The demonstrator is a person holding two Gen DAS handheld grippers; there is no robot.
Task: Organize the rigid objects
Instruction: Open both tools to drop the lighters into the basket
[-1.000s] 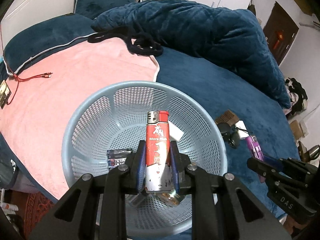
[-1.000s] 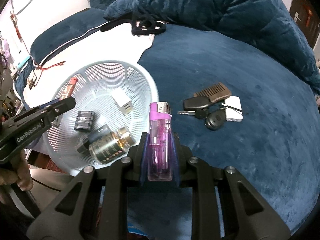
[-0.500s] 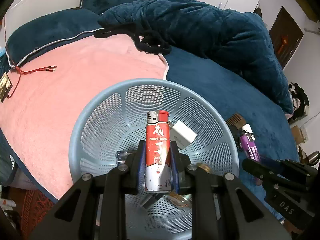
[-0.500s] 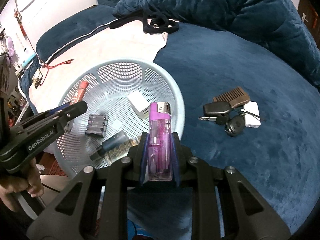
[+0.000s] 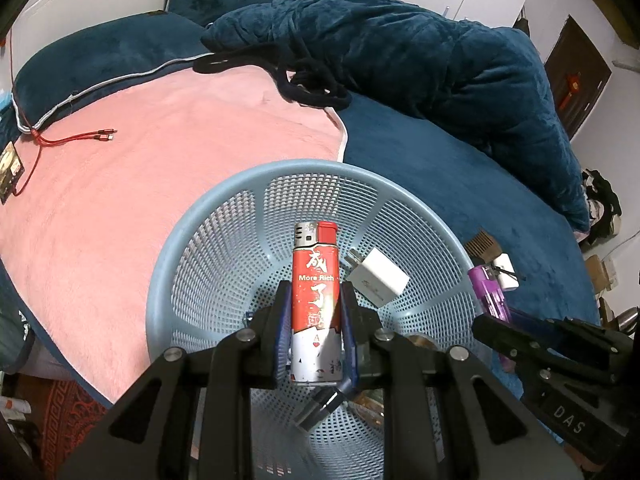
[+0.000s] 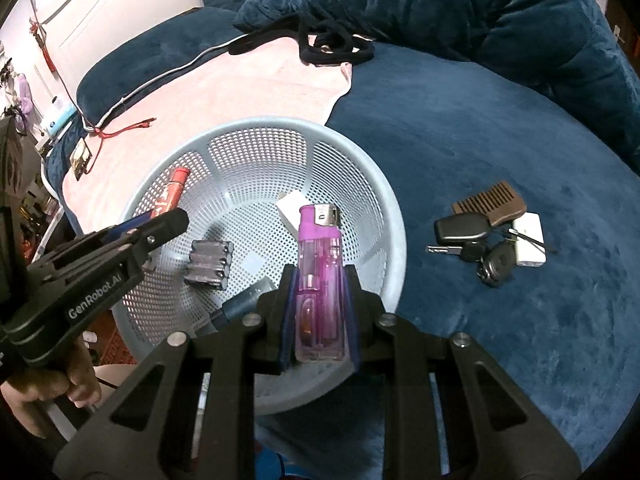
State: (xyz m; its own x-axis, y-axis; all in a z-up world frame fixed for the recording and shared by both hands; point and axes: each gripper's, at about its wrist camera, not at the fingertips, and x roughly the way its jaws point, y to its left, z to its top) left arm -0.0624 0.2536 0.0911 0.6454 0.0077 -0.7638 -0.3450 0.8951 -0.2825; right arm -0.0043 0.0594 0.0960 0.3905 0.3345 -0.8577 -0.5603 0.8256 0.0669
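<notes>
Holding a lighter in each gripper, you have both over the pale blue basket [image 5: 192, 248] on the bed. Your left gripper [image 5: 316, 320] is clamped on the red lighter [image 5: 315, 280], which stands upright between the pads above the basket's inside. Your right gripper [image 6: 320, 304] is closed tight on the purple lighter [image 6: 320, 264], also upright, just above the basket's near rim. Inside the basket lie a white charger plug [image 5: 378, 280], a pack of batteries [image 6: 209, 264] and a small dark-capped bottle [image 6: 240, 304]. On the blue blanket [image 6: 500, 128] to the right, outside the basket, sit a brown comb [image 6: 492, 198], a car key [image 6: 460, 229] and a small white box [image 6: 530, 238], close together.
</notes>
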